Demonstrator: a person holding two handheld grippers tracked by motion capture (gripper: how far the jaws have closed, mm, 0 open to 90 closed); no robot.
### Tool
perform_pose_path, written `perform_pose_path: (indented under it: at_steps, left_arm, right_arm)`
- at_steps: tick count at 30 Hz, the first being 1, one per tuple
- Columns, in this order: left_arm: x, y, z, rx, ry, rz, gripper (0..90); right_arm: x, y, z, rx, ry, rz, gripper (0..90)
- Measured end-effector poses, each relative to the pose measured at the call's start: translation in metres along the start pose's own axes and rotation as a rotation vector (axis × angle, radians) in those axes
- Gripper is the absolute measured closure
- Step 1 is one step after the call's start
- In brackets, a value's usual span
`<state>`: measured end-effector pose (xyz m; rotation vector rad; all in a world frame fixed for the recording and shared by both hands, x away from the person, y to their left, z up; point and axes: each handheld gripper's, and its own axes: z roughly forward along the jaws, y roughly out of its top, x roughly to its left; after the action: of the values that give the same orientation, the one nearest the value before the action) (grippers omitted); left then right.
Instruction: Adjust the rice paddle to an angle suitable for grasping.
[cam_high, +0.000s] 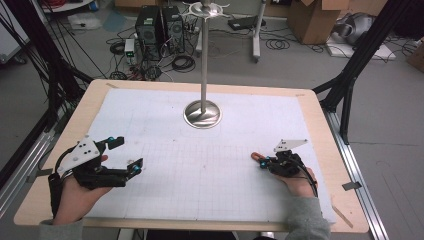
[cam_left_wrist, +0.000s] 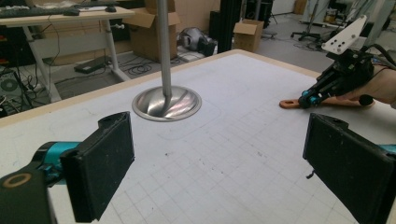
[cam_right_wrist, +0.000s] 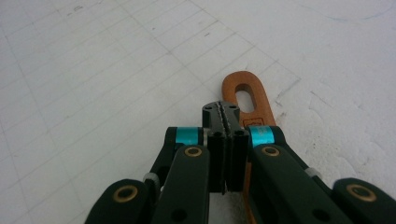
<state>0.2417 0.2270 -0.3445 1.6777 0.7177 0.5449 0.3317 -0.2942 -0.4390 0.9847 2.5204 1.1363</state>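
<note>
Wooden utensil handle (cam_right_wrist: 250, 95), reddish-brown with an oval hanging hole at its end, lies flat on the white gridded mat at the right side of the table (cam_high: 320, 115). The right gripper (cam_right_wrist: 226, 116) is right over it, and its fingers (cam_right_wrist: 215, 122) are pressed fully together, pad against pad. From the right gripper view, the handle passes just beside and under the closed fingers rather than between them, so this looks like a touch or press on the wood, not a grip; whether any part is pinched lower down I cannot tell. In the high view, the same right gripper (cam_high: 263, 162) sits low on the mat with the handle's tip (cam_high: 256, 156) poking out towards the middle of the table.

The left gripper (cam_high: 126, 156) rests well apart at the left side, its fingers (cam_left_wrist: 100, 170) spread wide with nothing between them.

Farther back, at the centre of the mat, stands a metal stand (cam_high: 202, 114) with a round base and a tall upright pole.

My reading is that the pick-up of the utensil is just beginning. The next move likely calls for parting the right fingers, setting them astride the thin handle, and closing firmly before lifting, perhaps towards the stand.
</note>
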Motion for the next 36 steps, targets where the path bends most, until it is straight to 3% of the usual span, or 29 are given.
perform_pose_path:
  at_steps: [9,10,17,18,20,22,25,26,29,30,36]
  left_arm:
    - [0.001,0.0,0.0,0.0,0.001,-0.002,9.1]
    - [0.002,-0.001,0.001,0.003,0.002,-0.001,9.2]
    - [0.001,0.0,0.003,-0.001,-0.008,-0.003,9.2]
    - [0.001,0.0,0.006,0.002,-0.016,-0.006,9.2]
    - [0.001,0.0,0.007,0.006,-0.019,-0.004,9.2]
    - [0.001,-0.001,0.011,0.009,-0.022,-0.003,9.2]
    - [0.0,-0.001,0.012,0.014,-0.026,-0.005,9.2]
    - [-0.001,-0.002,0.014,0.017,-0.028,-0.004,9.2]
    - [-0.002,-0.002,0.015,0.02,-0.032,-0.002,9.2]
    - [-0.002,-0.002,0.015,0.018,-0.033,-0.001,9.2]
    - [0.0,-0.002,0.014,0.014,-0.031,-0.005,9.2]
  right_arm:
    - [0.006,0.01,-0.018,-0.063,-0.001,-0.053,89.1]
    - [0.007,0.011,-0.023,-0.072,-0.005,-0.074,80.6]
    - [0.007,0.011,-0.028,-0.069,-0.01,-0.1,62.6]
    - [0.006,0.011,-0.031,-0.078,-0.012,-0.091,53.4]
    - [0.005,0.01,-0.032,-0.082,-0.014,-0.087,51.0]
    - [0.003,0.008,-0.035,-0.089,-0.031,-0.081,38.5]
    - [0.0,0.006,-0.037,-0.097,-0.045,-0.065,31.9]
    - [-0.003,0.004,-0.041,-0.102,-0.049,-0.052,25.0]
    - [-0.003,0.003,-0.046,-0.12,-0.066,-0.061,20.4]
    - [-0.004,0.002,-0.051,-0.147,-0.095,-0.061,14.4]
    - [-0.008,-0.001,-0.064,-0.192,-0.09,-0.051,10.2]
